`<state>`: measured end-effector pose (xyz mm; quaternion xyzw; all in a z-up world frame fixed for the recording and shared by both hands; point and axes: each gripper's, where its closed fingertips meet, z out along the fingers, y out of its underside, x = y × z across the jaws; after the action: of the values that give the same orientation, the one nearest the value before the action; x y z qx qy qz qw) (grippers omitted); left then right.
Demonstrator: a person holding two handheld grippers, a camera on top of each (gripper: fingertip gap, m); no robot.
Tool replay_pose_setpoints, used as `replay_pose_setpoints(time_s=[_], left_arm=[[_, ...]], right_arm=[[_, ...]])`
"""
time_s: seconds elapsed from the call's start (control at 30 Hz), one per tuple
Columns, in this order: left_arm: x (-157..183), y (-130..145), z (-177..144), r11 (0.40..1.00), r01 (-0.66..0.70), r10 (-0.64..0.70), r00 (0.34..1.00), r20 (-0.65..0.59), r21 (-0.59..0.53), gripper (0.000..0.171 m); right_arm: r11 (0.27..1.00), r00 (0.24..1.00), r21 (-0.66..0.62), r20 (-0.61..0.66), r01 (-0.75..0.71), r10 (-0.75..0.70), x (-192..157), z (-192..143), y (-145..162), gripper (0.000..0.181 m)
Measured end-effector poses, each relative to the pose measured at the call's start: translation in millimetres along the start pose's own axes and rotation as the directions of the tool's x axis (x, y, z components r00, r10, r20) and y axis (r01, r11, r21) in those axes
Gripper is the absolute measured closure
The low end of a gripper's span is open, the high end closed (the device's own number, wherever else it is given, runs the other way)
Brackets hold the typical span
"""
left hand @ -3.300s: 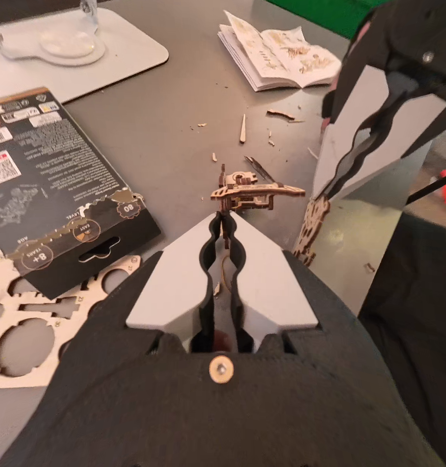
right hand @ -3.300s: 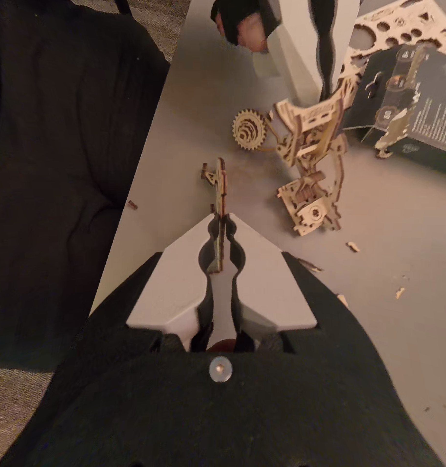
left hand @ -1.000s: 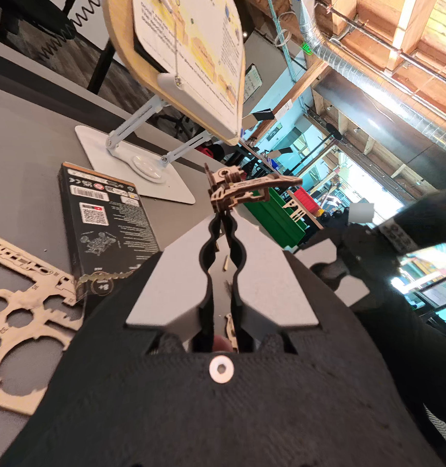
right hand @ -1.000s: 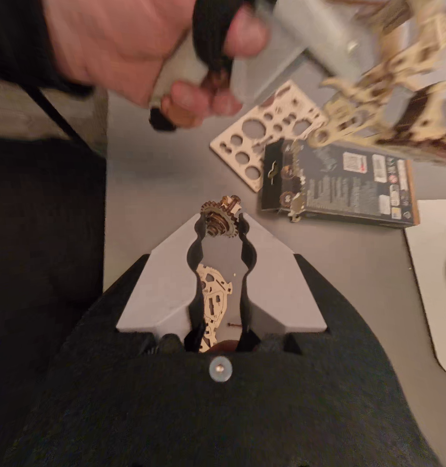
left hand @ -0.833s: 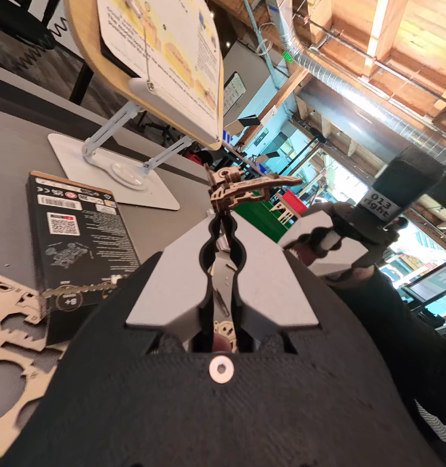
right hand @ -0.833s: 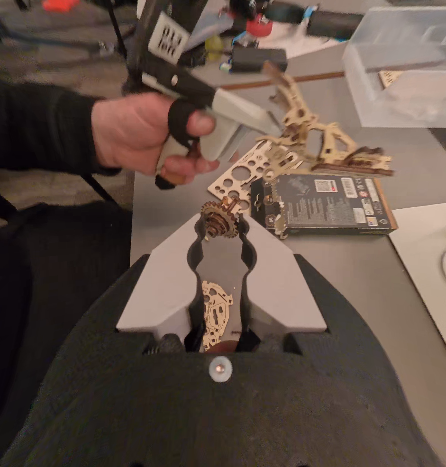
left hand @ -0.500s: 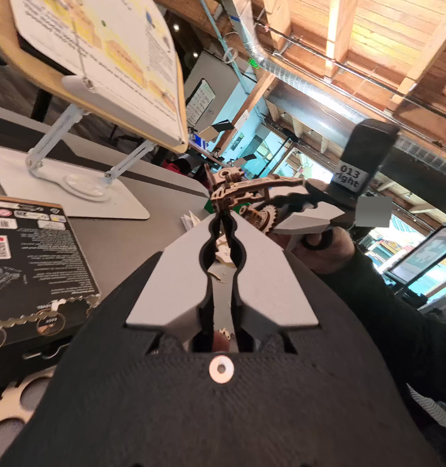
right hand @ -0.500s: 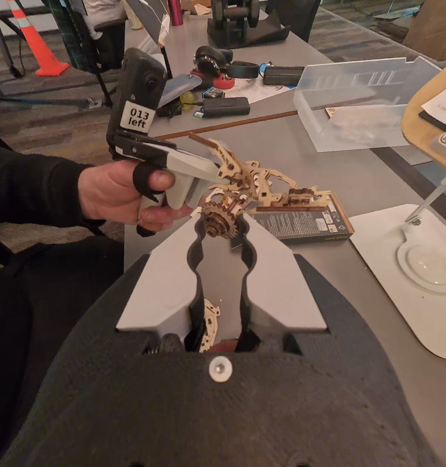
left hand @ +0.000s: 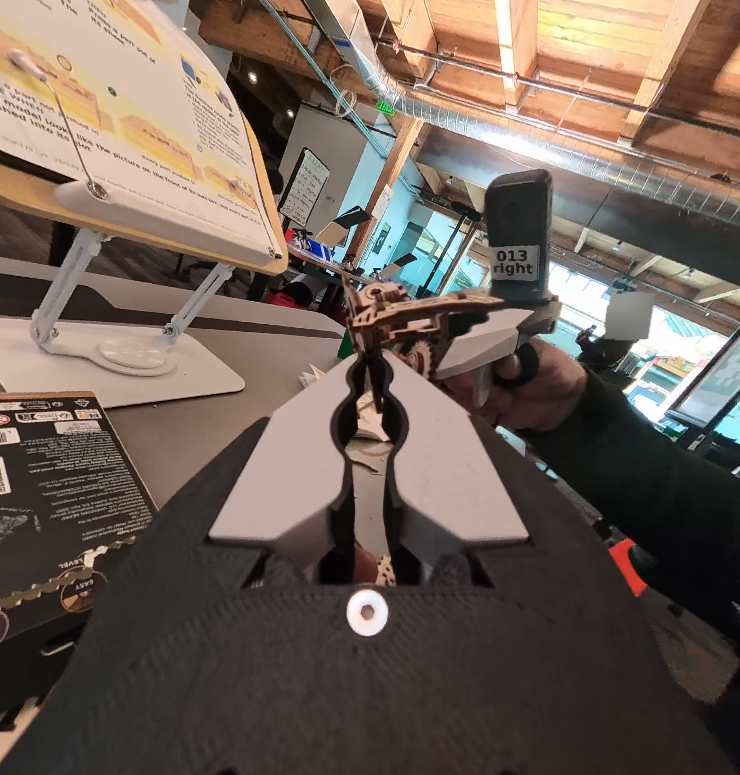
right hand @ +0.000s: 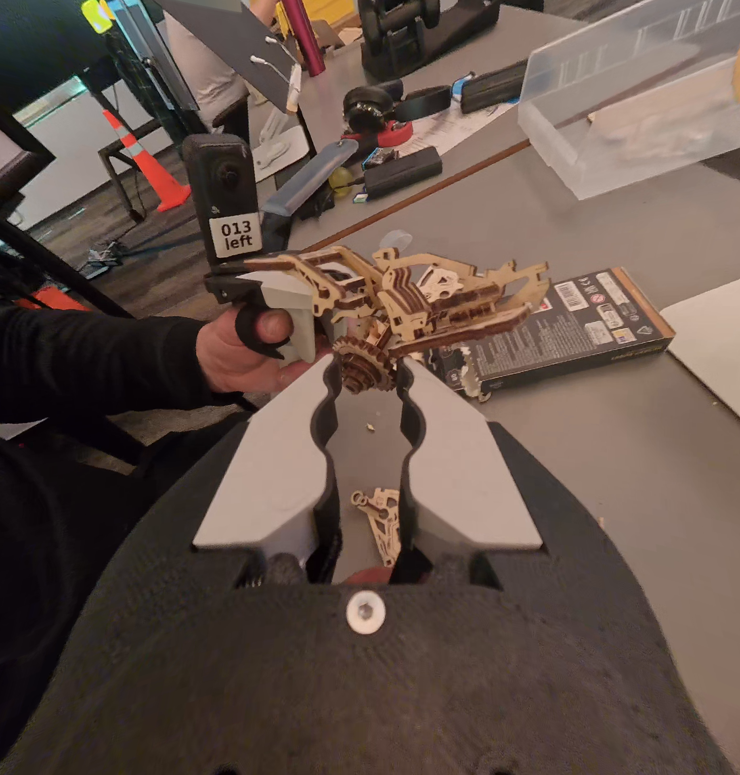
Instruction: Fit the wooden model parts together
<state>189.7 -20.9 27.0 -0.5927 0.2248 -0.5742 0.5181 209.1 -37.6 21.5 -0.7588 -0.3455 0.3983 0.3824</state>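
My left gripper (left hand: 371,361) is shut on the lower tab of the part-built wooden model (left hand: 406,315) and holds it in the air, level. My right gripper (right hand: 366,369) is shut on a small wooden gear cluster (right hand: 362,373), its jaws held apart by the gear's width. The gear touches the underside of the model (right hand: 427,293), just beside the left gripper's grey fingers (right hand: 288,302). In the left wrist view the gear (left hand: 420,360) shows under the model, with the right gripper's fingers (left hand: 477,348) behind it. How far the gear is seated is hidden.
A flat wooden part (right hand: 380,522) lies on the grey table (right hand: 569,440) below my right gripper. A black kit box (right hand: 565,327) lies behind the model. A tilted stand with an instruction sheet (left hand: 120,109) on a white base (left hand: 120,373) stands far left. A clear plastic bin (right hand: 636,105) stands far right. The grippers are tip to tip, or close to it.
Both grippers have risen off the table. The right gripper has put down the flat part, taken the gear and brought it up against the model's underside.
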Motion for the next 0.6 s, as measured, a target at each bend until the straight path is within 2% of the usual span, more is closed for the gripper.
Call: replay_pose_setpoints(time_s=[0.23, 0.37, 0.6], left_arm=[[4, 1, 1, 0.998, -0.068, 0.068, 0.997, -0.020, -0.006, 0.170], [10, -3, -1, 0.987, -0.161, 0.161, 0.986, -0.041, 0.012, 0.170], [21, -10, -2, 0.970, -0.236, 0.240, 0.968, -0.074, 0.051, 0.170]], right_arm=[[0.998, 0.997, 0.009, 0.051, -0.063, 0.063, -2, -1, 2, 0.159], [0.994, 0.992, 0.046, 0.088, -0.095, 0.091, -5, -3, -2, 0.159], [0.992, 0.990, 0.104, 0.129, -0.075, 0.062, -15, -7, -11, 0.159]])
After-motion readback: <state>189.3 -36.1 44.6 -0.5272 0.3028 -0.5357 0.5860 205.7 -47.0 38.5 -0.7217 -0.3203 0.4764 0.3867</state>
